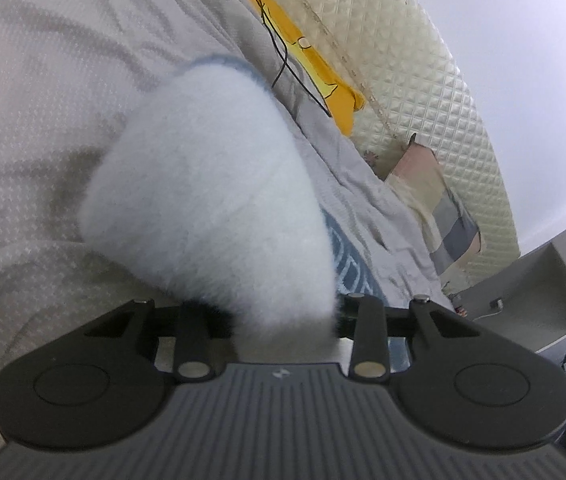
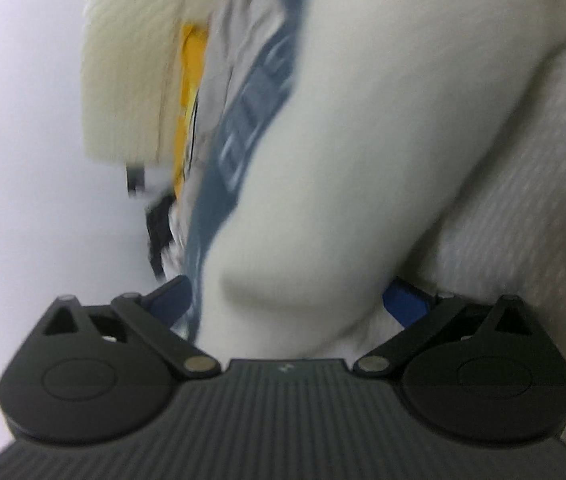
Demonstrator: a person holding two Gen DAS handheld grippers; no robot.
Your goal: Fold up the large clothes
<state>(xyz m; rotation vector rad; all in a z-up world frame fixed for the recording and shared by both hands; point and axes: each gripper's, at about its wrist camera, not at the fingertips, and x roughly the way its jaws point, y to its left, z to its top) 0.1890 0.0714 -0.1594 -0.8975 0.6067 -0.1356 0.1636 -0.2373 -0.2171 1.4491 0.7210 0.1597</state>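
A white fluffy garment (image 1: 211,200) lies bunched on a pale woven bedspread (image 1: 43,80). In the left wrist view its near end runs into my left gripper (image 1: 283,304). The jaws are drawn in on the fleece, which hides the fingertips. In the right wrist view, which is blurred, the same white garment (image 2: 343,160) fills the middle. My right gripper (image 2: 289,296) stands wide open around its lower fold. Both blue fingers (image 2: 171,292) are spread apart at the cloth's sides.
A grey cloth with a blue printed band (image 1: 347,264) lies beside the garment, the blue printed band (image 2: 251,112) also showing on the right. Beyond are a yellow item (image 1: 315,64), a thin black cable (image 1: 279,52), a cream quilted panel (image 1: 403,60) and a grey metal shelf (image 1: 555,280).
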